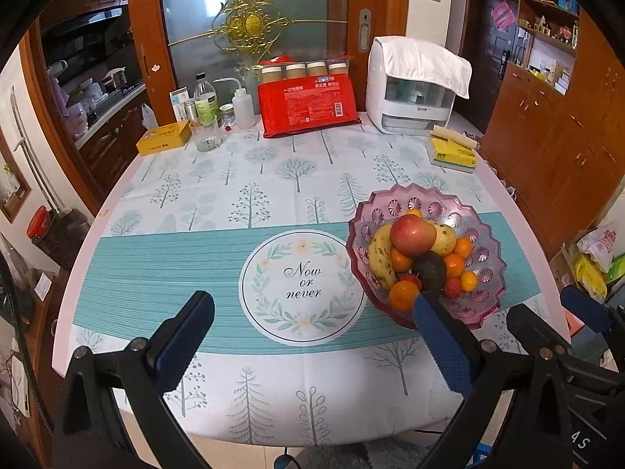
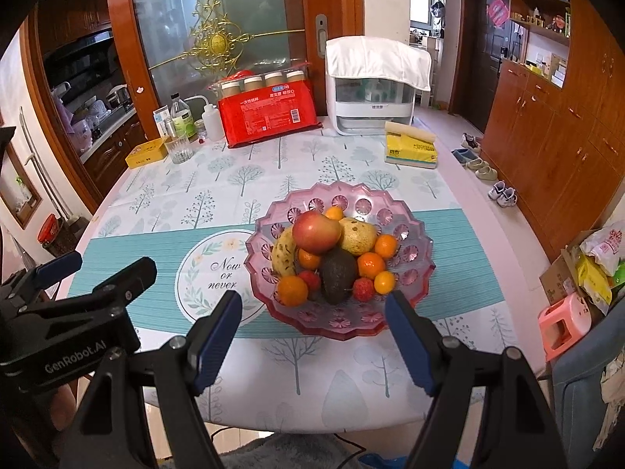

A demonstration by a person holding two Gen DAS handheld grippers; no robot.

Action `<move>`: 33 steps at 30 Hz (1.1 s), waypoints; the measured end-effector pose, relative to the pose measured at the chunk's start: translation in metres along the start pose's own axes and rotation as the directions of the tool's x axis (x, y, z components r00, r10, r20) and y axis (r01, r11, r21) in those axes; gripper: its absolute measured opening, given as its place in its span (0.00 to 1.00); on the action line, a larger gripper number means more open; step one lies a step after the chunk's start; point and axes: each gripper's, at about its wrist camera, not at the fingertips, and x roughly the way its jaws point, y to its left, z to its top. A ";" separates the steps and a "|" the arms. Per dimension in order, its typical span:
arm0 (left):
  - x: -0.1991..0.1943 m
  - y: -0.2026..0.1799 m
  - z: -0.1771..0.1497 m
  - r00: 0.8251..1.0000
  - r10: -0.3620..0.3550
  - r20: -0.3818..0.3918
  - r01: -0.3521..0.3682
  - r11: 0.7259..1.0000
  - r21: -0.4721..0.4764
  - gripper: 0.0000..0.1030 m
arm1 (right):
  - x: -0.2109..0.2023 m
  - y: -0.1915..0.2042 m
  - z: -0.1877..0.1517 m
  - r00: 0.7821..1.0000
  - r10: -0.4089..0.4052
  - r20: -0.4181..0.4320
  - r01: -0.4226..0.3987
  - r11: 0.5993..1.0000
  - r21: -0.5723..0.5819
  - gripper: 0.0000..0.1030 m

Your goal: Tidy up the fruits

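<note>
A scalloped pink translucent plastic bowl (image 2: pixel 414 269) sits right of centre on the tree-patterned tablecloth (image 2: pixel 351 164), piled with a red apple (image 2: pixel 315 231), dark avocado (image 2: pixel 338 275), spotted banana (image 2: pixel 284 255) and small oranges (image 2: pixel 370 264). Both the left gripper (image 1: pixel 312 314) and right gripper (image 2: pixel 314 305) hover nearside, jaws apart and empty.

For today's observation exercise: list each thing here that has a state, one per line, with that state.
Left tool: open, empty.
Right tool: open, empty.
Fruit bowl: upright, full of fruit.
Apple: on top of pile.
Drinking glass: upright, looks empty.
Tissue pack: open, tissue showing.
</note>
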 end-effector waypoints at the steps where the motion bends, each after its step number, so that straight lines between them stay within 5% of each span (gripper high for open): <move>1: 0.000 0.000 -0.001 1.000 -0.002 -0.001 0.002 1.000 0.000 0.98 | 0.000 0.001 0.000 1.000 0.001 -0.001 -0.001 1.000 0.001 0.74; 33: 0.004 0.003 0.002 0.999 0.032 -0.017 -0.033 0.999 -0.017 0.98 | 0.000 0.000 -0.001 1.000 0.002 -0.006 -0.002 1.000 0.006 0.74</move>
